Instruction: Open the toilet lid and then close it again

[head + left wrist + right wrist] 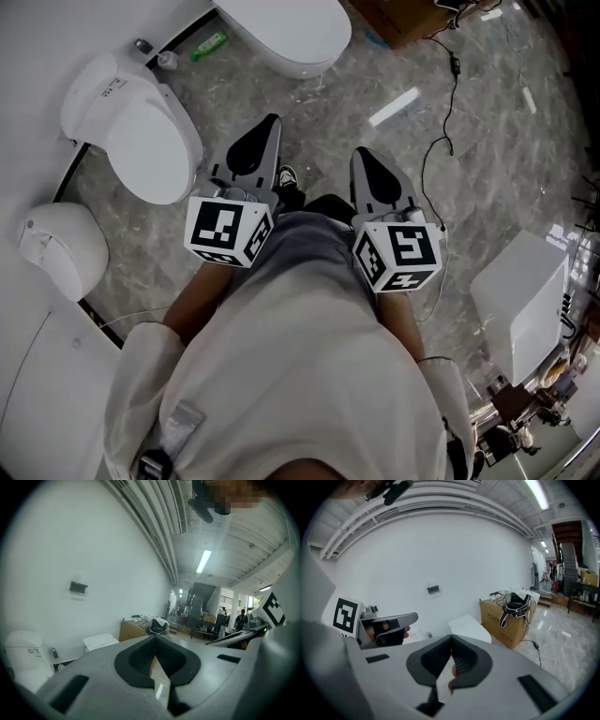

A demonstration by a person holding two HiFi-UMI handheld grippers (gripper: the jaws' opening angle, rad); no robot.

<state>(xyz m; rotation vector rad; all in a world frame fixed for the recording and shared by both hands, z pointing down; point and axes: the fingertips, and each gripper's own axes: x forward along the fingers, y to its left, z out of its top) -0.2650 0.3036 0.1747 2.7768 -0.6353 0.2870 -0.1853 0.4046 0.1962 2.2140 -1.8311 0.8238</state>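
Both hands are tucked in close to the body at about waist height. The left gripper (258, 141) and right gripper (370, 169) sit side by side and point forward, tilted a little down at the floor (487, 187). The marker cubes (228, 232) face up at the head camera and the forearms run straight back under them. In each gripper view the claw is pressed together with nothing in it, and that goes for both sides.

The toilet (103, 89) is off to the left of the left gripper, backed against the white wall (37, 37). Its toilet lid (145, 141) is down flat. The left gripper's tip is near the front edge of that lid but clearly apart from it, so nothing is touching.

For room, there's a second toilet (295, 33) straight ahead at the far edge of the floor. Another white toilet (61, 248) sits along the wall closer to the person's left side. That makes the left flank a row of white porcelain, with bare grey marble in front of the grippers. Right of the right gripper the floor is more open, apart from a black cable (450, 103) snaking across it. A cardboard box (403, 21) stands at the far edge and a white box (520, 300) at the right edge. A shoe (286, 175) peeks out between the two grippers.
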